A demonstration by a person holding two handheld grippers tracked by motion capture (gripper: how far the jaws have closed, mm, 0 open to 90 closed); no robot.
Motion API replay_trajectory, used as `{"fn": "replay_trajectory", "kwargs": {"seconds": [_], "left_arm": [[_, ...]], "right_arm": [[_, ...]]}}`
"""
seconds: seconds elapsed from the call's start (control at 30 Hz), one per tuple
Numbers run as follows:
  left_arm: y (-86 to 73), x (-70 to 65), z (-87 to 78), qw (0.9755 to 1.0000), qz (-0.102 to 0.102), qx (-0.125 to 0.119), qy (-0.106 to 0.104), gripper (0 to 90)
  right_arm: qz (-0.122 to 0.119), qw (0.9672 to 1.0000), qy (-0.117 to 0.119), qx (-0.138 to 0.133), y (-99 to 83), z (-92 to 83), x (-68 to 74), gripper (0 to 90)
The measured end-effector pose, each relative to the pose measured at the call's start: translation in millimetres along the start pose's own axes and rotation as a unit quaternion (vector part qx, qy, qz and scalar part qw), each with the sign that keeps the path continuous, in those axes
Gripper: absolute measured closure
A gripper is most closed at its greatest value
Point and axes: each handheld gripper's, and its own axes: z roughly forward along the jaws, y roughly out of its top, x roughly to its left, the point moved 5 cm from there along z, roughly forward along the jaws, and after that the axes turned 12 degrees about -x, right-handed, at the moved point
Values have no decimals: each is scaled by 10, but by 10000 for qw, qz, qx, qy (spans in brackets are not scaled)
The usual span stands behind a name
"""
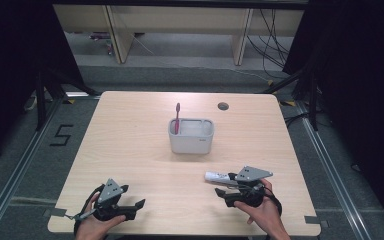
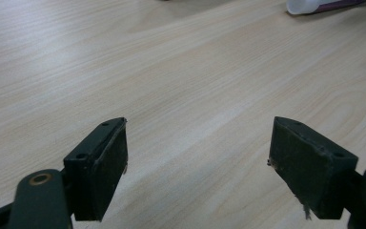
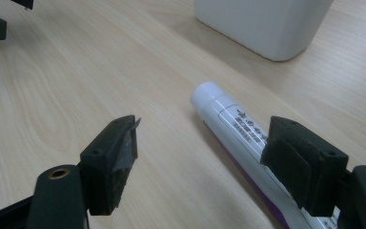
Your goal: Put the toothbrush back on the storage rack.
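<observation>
Left gripper (image 1: 139, 205): jaws spread, nothing between, parked low over table (image 1: 130, 145) front-left of grey holder (image 1: 191, 136), well apart. Idle, low risk.

Holder: mid-table, red toothbrush (image 1: 177, 118) upright in its left compartment.

Toothpaste tube (image 3: 238, 126): flat on table front-right of holder, cap pointing left.

Right gripper (image 3: 205, 157): jaws spread, not pinching; one pad beside or over tube body, contact unclear.

Risks, judged: off-centre close, so tube rolls or skids away; grip near tail, so tube droops on lift, may snag holder rim or knock toothbrush.
</observation>
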Motion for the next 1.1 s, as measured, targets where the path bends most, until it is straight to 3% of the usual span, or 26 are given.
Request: {"fn": "replay_trajectory", "kwargs": {"seconds": [0.07,0.1,0.17,0.2,0.3,0.33,0.37,0.4,0.47,0.5,0.57,0.6,0.63,0.7,0.73,0.77,0.8,0.83,0.87,0.93,1.1], "left_arm": [[-1,-8,5,10000,4,-7,10,203],[-1,-11,7,10000,-11,-20,7,203],[-4,-10,5,10000,-3,-13,2,203],[-9,10,-13,9999,121,104,-18,203],[-7,-1,-3,10000,43,48,24,203],[-6,-8,5,10000,5,9,22,203],[-12,11,-10,9998,130,120,-15,203],[-8,-10,5,10000,13,14,-9,203],[-6,-4,2,10000,55,36,-26,203],[-6,-4,2,10000,55,36,-26,204],[-8,-6,4,10000,49,13,-13,204],[-8,-12,7,10000,22,-9,-36,206],[-11,6,-11,9998,146,109,-42,206],[-5,-20,9,10000,6,-11,-30,207],[-14,-2,-9,9998,138,127,-62,208],[-16,-9,-3,9999,107,108,-52,210],[-17,-9,-2,9998,146,118,-74,211],[-13,-30,13,10000,39,18,-77,211],[-13,-19,-3,9998,139,114,-63,211],[-9,-33,8,10000,54,39,-59,213],[-12,-23,2,9999,91,74,-72,213]], "right_arm": [[114,9999,20,44,1,10,16,278],[4,10000,-3,25,12,25,-1,292],[59,10000,3,54,18,48,1,295],[59,10000,3,54,18,48,1,295],[116,9999,53,60,36,89,13,328],[78,10000,-19,48,45,94,-1,347],[191,9998,-20,57,52,95,21,372],[146,9999,41,46,61,109,16,386],[86,10000,9,9,76,149,-6,472],[86,10000,9,9,76,149,-6,472],[270,9996,-20,89,74,170,3,544],[163,9998,-21,75,89,188,-28,625],[163,9998,-21,75,89,188,-28,625],[162,9998,20,81,110,197,-20,687],[122,9999,29,95,117,203,-18,723],[103,9999,-35,125,126,207,-15,766],[-89,9999,-67,119,143,232,-25,824],[-89,9999,-67,119,143,232,-25,824],[-36,9998,-70,166,142,243,-9,839],[-193,9995,-130,207,151,304,-36,885],[-112,9993,-196,297,161,383,-75,888]]}}
